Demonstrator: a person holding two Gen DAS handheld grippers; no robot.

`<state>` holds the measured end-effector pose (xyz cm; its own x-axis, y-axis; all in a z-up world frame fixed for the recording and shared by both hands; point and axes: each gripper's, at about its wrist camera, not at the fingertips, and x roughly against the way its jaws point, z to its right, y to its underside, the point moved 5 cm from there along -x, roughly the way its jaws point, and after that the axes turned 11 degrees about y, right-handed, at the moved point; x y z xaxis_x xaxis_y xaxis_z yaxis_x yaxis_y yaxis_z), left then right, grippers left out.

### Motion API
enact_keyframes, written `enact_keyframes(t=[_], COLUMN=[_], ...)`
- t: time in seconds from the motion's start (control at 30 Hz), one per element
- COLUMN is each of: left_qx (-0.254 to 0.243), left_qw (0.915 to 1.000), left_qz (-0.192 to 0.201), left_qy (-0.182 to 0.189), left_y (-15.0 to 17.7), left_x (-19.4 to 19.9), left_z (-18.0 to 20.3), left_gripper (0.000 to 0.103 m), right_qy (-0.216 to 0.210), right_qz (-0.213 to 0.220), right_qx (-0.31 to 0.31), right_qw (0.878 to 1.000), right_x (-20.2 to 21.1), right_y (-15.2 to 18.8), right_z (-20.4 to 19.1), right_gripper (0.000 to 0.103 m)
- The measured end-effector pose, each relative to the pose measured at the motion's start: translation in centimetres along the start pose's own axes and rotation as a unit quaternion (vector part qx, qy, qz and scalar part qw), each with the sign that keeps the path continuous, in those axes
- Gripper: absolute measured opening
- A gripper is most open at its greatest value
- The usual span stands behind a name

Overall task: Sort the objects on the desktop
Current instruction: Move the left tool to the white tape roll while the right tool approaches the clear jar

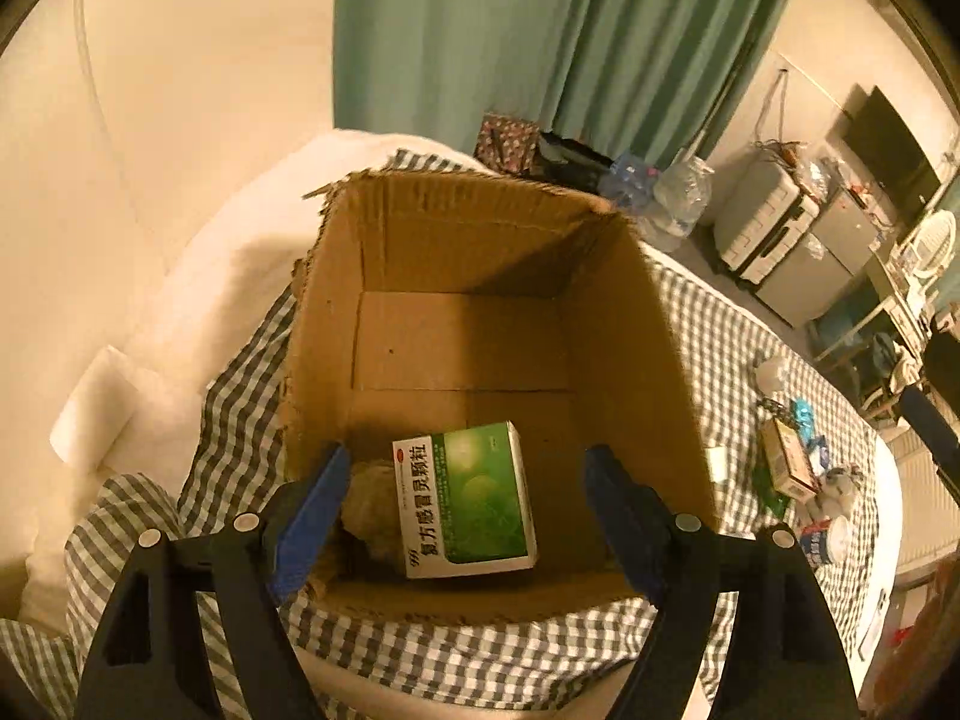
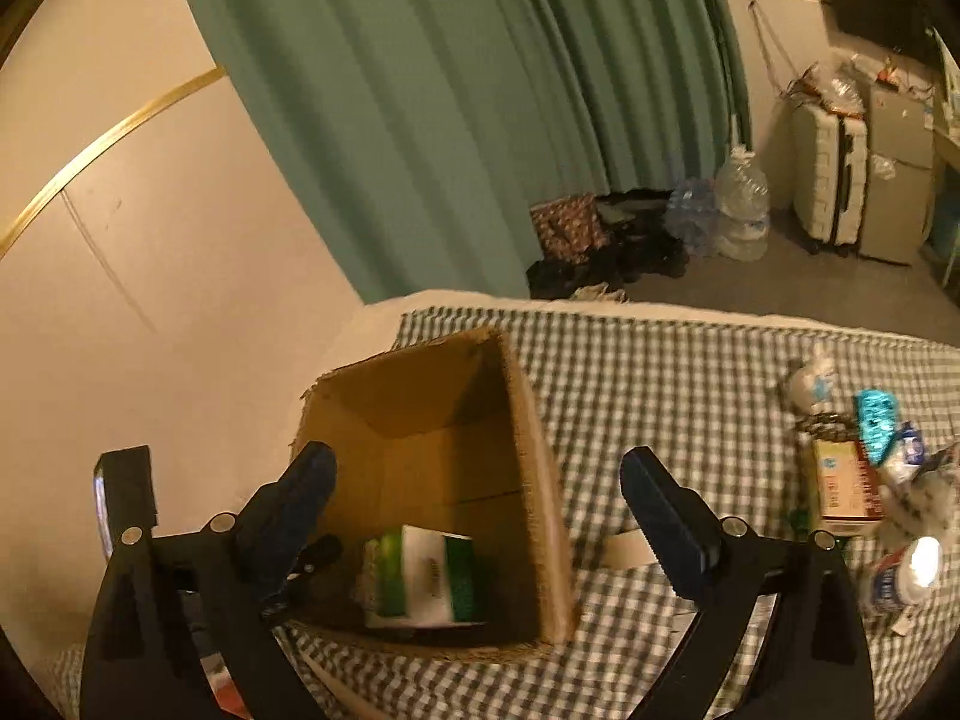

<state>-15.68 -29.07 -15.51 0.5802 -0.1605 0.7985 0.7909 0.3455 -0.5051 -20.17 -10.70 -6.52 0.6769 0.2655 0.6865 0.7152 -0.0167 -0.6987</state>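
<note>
Checked bedding carries an open cardboard box (image 1: 480,300) holding the green medicine box (image 1: 465,501), sorted already; both grippers, left gripper (image 1: 465,516) and right gripper (image 2: 480,516), hover above with fingers spread wide and empty, while remaining clutter (image 2: 864,480) waits rightward.

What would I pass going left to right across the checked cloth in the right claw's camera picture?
Open brown cardboard box holding a green and white medicine box → small white paper slip → orange and white carton → white round-lidded jar.
</note>
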Motion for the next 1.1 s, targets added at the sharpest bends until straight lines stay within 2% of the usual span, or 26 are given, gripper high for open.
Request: enact_keyframes(t=[0.1, 0.33, 0.57, 0.83, 1.1], left_qx=[-0.013, -0.044, -0.078, -0.089, -0.097], left_qw=[0.9998, 0.9972, 0.9926, 0.9938, 0.9942], left_qz=[0.010, 0.041, 0.070, 0.009, -0.030], left_qy=[0.012, 0.044, 0.061, 0.066, 0.037], left_y=[0.3, 1.9, 5.4, 9.8, 11.4], left_x=[1.3, 4.7, 5.4, 0.2, -5.4], left_z=[2.1, 8.5, 14.5, 19.3, 20.9], left_gripper=[0.085, 0.100, 0.103, 0.103, 0.103], right_qy=[0.014, 0.078, 0.136, 0.173, 0.210], right_qz=[0.012, 0.046, 0.068, 0.053, 0.016], right_qx=[-0.004, -0.006, -0.033, -0.079, -0.085], right_qw=[1.000, 0.996, 0.988, 0.980, 0.974], right_x=[2.2, 8.4, 13.8, 15.3, 11.0], right_y=[0.3, 1.8, 5.5, 9.5, 12.0], right_z=[1.2, 6.6, 14.0, 22.1, 26.6], right_gripper=[0.096, 0.096, 0.096, 0.096, 0.096])
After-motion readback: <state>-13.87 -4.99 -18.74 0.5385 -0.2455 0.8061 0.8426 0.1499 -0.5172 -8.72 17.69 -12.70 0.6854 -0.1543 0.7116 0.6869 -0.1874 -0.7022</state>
